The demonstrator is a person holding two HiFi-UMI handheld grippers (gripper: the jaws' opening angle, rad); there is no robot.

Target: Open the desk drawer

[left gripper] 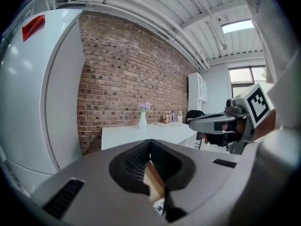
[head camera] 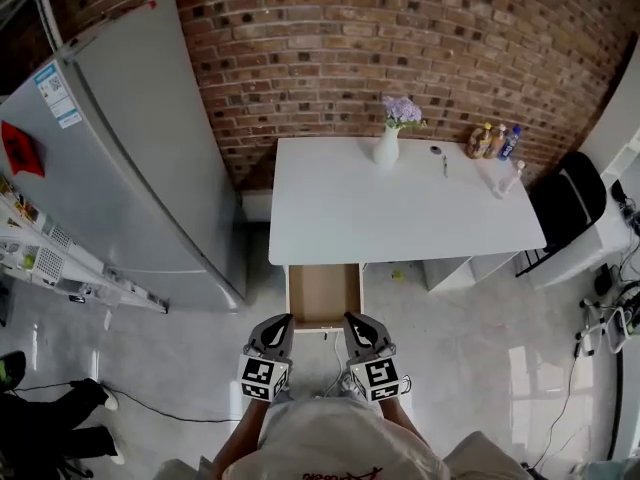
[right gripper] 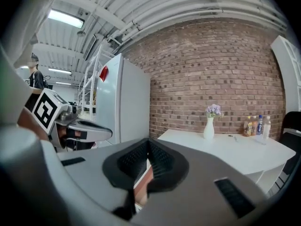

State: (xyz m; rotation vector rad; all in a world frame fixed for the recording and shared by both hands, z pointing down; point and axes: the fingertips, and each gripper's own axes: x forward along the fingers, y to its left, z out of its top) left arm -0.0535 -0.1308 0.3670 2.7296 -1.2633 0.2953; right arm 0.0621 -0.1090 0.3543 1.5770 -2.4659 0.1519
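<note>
The light wooden drawer (head camera: 323, 293) stands drawn out from the six o'clock edge of the white rectangular worktop (head camera: 400, 208), its bare inside showing, so the task is judged nearly or fully done. If more travel is wanted, the front edge is best taken at its middle and drawn straight towards six o'clock, so that the runners are not skewed. The left hand-held gripper (head camera: 283, 321) and the right hand-held gripper (head camera: 355, 321) are held side by side just beyond the drawer front, both closed on nothing. A white vase of lilac flowers (head camera: 388, 143) and small bottles (head camera: 495, 141) stand at twelve and one o'clock on the worktop, a grey refrigerator (head camera: 130, 148) at nine, a black chair (head camera: 565, 203) at three. Only the person's own body is judged to limit the pull.
</note>
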